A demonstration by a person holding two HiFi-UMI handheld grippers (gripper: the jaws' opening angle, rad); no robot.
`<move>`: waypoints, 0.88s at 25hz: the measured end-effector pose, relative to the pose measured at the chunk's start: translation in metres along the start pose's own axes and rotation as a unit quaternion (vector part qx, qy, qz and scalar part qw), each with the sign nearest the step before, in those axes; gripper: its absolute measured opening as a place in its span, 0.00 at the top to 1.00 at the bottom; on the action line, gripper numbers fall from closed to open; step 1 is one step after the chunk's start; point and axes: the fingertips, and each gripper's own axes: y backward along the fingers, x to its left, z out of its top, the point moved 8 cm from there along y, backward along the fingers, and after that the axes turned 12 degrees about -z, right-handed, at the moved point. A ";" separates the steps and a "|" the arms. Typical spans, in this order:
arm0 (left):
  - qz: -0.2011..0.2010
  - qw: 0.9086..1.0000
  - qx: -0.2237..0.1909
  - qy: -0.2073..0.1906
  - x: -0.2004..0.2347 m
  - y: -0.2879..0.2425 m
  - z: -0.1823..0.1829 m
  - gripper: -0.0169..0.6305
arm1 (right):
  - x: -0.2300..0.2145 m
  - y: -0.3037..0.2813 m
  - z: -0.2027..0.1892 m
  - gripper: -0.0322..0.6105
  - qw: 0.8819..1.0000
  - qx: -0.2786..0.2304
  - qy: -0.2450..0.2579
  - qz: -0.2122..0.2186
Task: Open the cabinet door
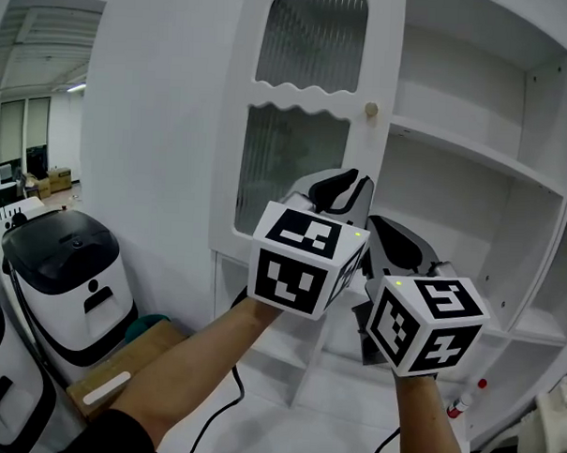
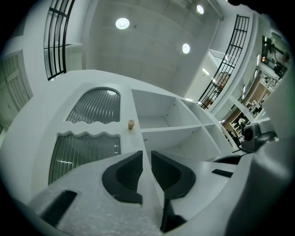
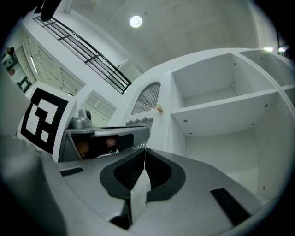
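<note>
Standing swung open at cabinet's [image 1: 474, 149] left edge: white cabinet door [image 1: 233, 125], arched, ribbed-glass panes, scalloped trim, round tan knob [image 1: 371, 109]. Holding left gripper [image 2: 146, 154] jaws slightly apart near door's edge, gripping nothing. Pressing right gripper [image 3: 144, 152] jaws together, empty.

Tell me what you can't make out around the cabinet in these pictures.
Head view: whatever lies behind the door's ribbed glass, blurred by the ribbing.
Head view: the cabinet interior low down, hidden by the left gripper and right gripper.
Head view: the red-capped item at lower right, too small to identify.
</note>
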 end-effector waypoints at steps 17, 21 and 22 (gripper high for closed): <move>0.045 0.996 -0.060 -0.041 0.035 -0.046 0.030 0.82 | -0.030 -0.037 0.004 0.92 1.000 -0.025 0.010 0.015; 0.054 0.995 -0.074 -0.046 0.040 -0.053 0.034 0.81 | -0.035 -0.040 -0.002 0.92 1.000 -0.019 0.016 0.013; 0.054 0.994 -0.079 -0.044 0.041 -0.055 0.035 0.80 | -0.036 -0.041 -0.004 0.92 1.000 -0.018 0.020 0.012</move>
